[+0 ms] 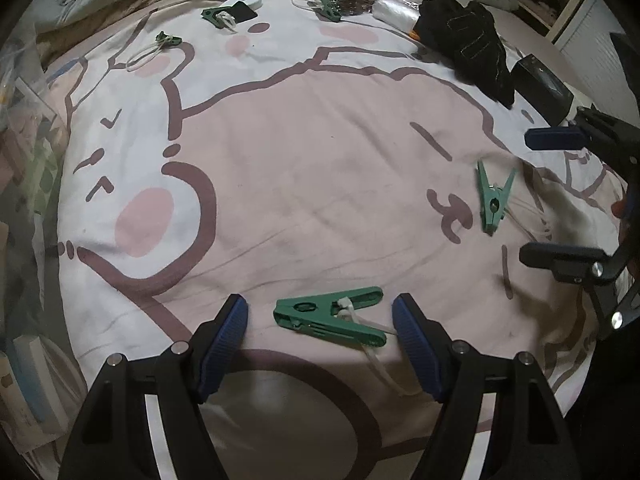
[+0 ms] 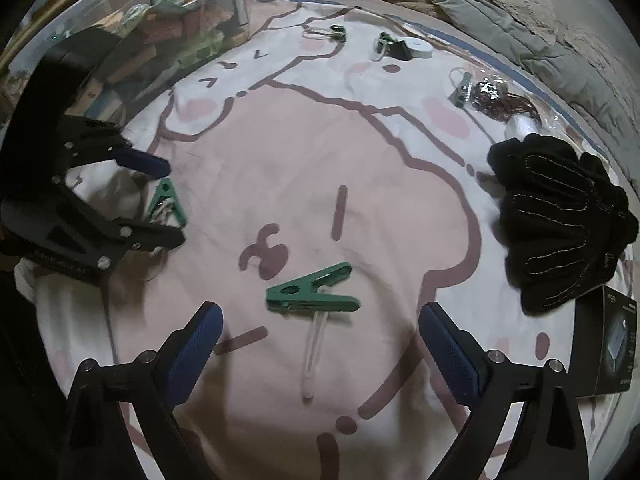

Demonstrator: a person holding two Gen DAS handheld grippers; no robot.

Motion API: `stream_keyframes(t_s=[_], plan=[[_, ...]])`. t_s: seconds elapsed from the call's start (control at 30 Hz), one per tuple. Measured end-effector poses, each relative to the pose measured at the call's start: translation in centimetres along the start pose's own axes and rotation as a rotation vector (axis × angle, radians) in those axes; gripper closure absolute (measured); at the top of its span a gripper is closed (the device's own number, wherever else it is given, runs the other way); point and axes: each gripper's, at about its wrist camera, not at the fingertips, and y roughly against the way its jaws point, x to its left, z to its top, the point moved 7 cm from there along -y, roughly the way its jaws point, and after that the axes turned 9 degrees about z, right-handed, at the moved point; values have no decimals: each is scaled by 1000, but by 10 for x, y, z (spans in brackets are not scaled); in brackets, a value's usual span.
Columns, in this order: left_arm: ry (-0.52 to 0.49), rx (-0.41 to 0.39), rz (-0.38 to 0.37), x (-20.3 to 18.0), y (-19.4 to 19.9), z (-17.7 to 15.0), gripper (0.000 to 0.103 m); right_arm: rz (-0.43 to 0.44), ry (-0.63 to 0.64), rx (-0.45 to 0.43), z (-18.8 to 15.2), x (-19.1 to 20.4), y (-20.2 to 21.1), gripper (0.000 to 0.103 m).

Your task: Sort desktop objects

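While both my grippers point down at the pink bedsheet (image 1: 304,184), each has its own green clothespin between spread jaws, pads touching nothing. My left gripper (image 1: 320,336) straddles a clip (image 1: 328,316) whose long axis runs nearly finger to finger — an awkward lie for pinching. My right gripper (image 2: 320,344) stands wider, its clip (image 2: 312,290) just ahead of the fingertips, also lying crosswise — so I judge each wrist needs a roll first.

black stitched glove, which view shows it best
The right wrist view: the black stitched fabric glove lies large, its finger seams plain. In the left wrist view the glove sits far off near the top edge, smaller and crumpled-looking.
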Motion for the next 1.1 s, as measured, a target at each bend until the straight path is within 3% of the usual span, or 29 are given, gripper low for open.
stream_keyframes(t_s=[0.1,0.3,0.47,0.57,0.6,0.67,1.1], plan=[[-22,-5,0,1,1,0,46,-9,-22,6,1,-5,-2,5],[-46,-9,-11,5,5,-2,58,-39,15,42,-2,0,-10,8],[-44,-13,-11,8,7,-1,65,-30,40,70,-1,11,-17,30],[-36,-15,-16,11,9,0,70,-21,30,99,-3,14,-23,51],[-34,-15,-18,11,10,-1,70,-20,17,105,-3,13,-24,53],[-34,-20,-19,9,11,0,70,-12,7,103,-2,12,-23,73],[-21,-43,-12,8,15,10,74,-14,-24,20,10,4,2,75]])
